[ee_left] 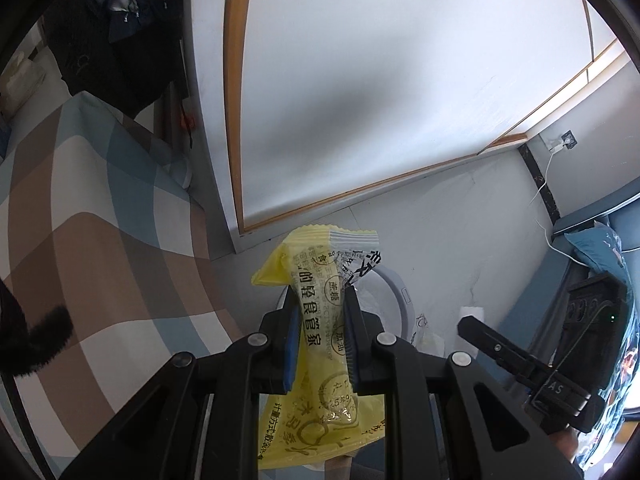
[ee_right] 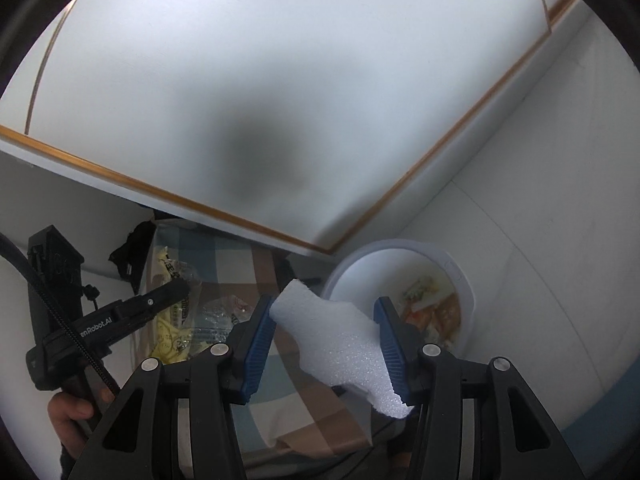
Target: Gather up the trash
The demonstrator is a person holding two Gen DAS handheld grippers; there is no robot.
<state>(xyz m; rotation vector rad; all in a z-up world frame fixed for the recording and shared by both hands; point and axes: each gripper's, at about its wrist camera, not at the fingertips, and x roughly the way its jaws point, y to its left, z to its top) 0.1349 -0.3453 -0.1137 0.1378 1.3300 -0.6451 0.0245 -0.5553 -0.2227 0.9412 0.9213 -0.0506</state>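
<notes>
White wall, checked bedding [ee_left: 100, 208] | left claw [ee_left: 320, 300] grips yellow wrapper [ee_left: 320, 320] | right claw [ee_right: 326, 312] grips white foam [ee_right: 340, 340]

A bedroom in a home was indicated. A bed covered by a checked sheet [ee_left: 100, 240] in brown, blue and white was seen beside a white wardrobe door [ee_left: 380, 80] trimmed in wood. Dark clothing [ee_left: 116, 48] was hung in the corner, a charger was plugged into a wall socket [ee_left: 566, 141], and a white waste bin [ee_right: 400, 280] was set on the floor.
</notes>
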